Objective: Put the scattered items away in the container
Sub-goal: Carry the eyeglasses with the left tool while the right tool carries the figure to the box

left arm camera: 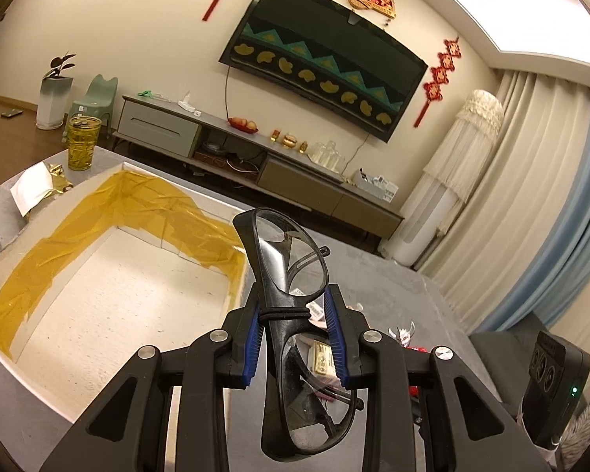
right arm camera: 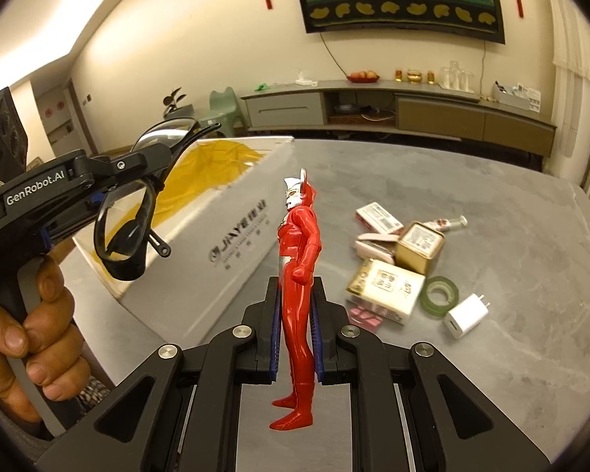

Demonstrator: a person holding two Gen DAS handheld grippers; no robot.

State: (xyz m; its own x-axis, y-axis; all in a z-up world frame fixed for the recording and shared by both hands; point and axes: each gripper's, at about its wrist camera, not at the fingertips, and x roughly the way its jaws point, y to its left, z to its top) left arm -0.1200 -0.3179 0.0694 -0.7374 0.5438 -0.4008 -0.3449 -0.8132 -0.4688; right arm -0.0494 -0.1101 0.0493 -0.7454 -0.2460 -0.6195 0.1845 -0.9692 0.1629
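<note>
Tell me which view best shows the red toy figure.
The right wrist view: the red toy figure stands full-length in profile, clamped in the right gripper. The left wrist view shows only its head behind the glasses.

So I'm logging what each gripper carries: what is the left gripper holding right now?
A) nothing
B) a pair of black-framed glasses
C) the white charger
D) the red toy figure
B: the left gripper is clamped on the black-framed glasses; the red toy figure sits in the right gripper.
</note>
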